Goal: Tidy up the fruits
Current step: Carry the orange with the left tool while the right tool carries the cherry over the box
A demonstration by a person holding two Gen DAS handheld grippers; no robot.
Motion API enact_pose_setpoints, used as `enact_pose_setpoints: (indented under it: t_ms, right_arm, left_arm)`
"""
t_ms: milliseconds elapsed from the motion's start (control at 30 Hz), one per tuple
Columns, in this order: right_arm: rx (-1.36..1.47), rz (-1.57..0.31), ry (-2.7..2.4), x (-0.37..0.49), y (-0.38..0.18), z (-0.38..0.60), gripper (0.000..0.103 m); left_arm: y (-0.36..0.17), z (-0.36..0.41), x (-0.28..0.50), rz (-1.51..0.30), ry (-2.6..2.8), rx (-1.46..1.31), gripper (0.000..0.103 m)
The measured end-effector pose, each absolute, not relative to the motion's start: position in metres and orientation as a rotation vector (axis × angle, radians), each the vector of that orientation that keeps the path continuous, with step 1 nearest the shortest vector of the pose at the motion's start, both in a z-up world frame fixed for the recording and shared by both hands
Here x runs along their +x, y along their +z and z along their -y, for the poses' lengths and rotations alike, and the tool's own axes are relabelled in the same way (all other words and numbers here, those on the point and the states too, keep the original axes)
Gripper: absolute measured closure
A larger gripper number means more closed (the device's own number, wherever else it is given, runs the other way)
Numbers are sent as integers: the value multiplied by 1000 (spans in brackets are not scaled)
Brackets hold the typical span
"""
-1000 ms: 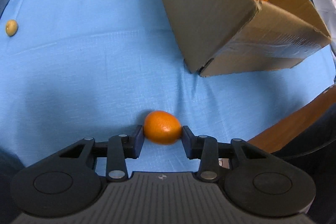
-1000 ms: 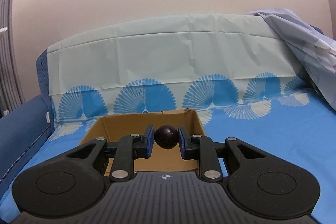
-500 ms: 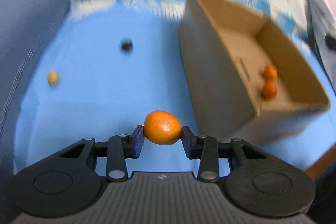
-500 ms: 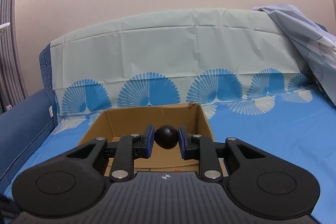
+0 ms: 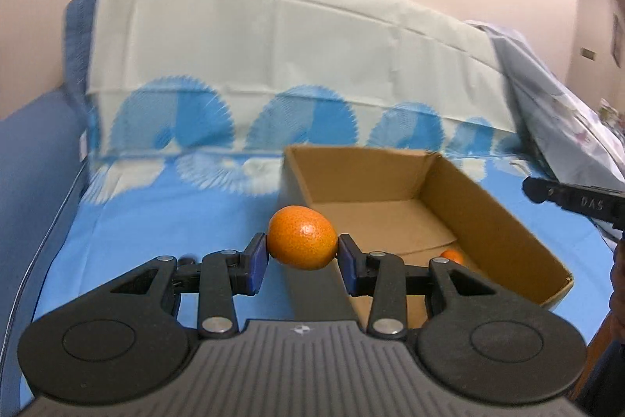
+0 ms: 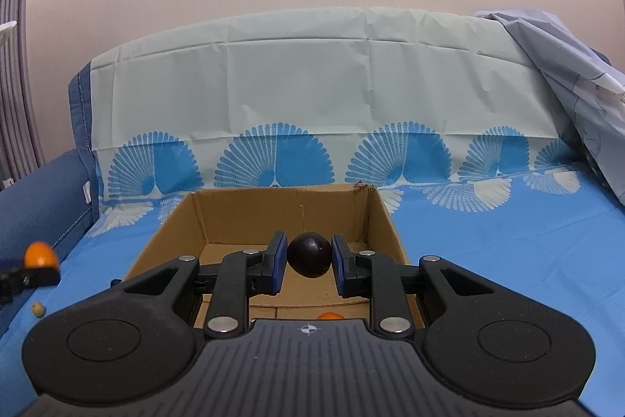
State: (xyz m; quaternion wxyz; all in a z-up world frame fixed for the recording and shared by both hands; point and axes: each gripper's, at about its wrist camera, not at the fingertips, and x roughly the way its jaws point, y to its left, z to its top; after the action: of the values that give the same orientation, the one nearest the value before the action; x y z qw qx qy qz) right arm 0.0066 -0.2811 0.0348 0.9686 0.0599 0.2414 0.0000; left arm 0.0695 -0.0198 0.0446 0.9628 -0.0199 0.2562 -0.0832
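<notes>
My left gripper [image 5: 302, 255] is shut on an orange mandarin [image 5: 301, 236], held above the blue cloth just left of the open cardboard box [image 5: 488, 210]. Another orange fruit [image 5: 452, 255] lies inside the box. My right gripper [image 6: 308, 262] is shut on a dark round fruit [image 6: 308, 255], held over the near part of the same box [image 6: 384, 217]; an orange fruit [image 6: 330, 315] lies on the box floor below it. The left gripper with its mandarin [image 6: 38, 255] shows at the far left of the right wrist view.
A small yellowish fruit [image 6: 37, 308] lies on the blue cloth left of the box. A padded backrest [image 6: 312, 85] covered in pale cloth stands behind. A blue cushion edge [image 5: 31, 174] runs along the left. Crumpled fabric [image 6: 578, 73] lies at the right.
My left gripper has lifted and tilted up with the mandarin, from looking down at the cloth to facing the box. My right gripper has moved closer over the box with the dark fruit.
</notes>
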Motion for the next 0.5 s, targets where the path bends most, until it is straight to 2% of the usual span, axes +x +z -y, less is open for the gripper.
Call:
enact_pose_setpoints:
  t_ms: [400,500]
  right_arm:
    - [78,-495,-38,5,32,280,78]
    - [78,-495,-40,5,32,281,78]
  left_arm:
    - [26,17,67,-451,-222,-137,60]
    - [28,29,59,-407,-255,-56,60]
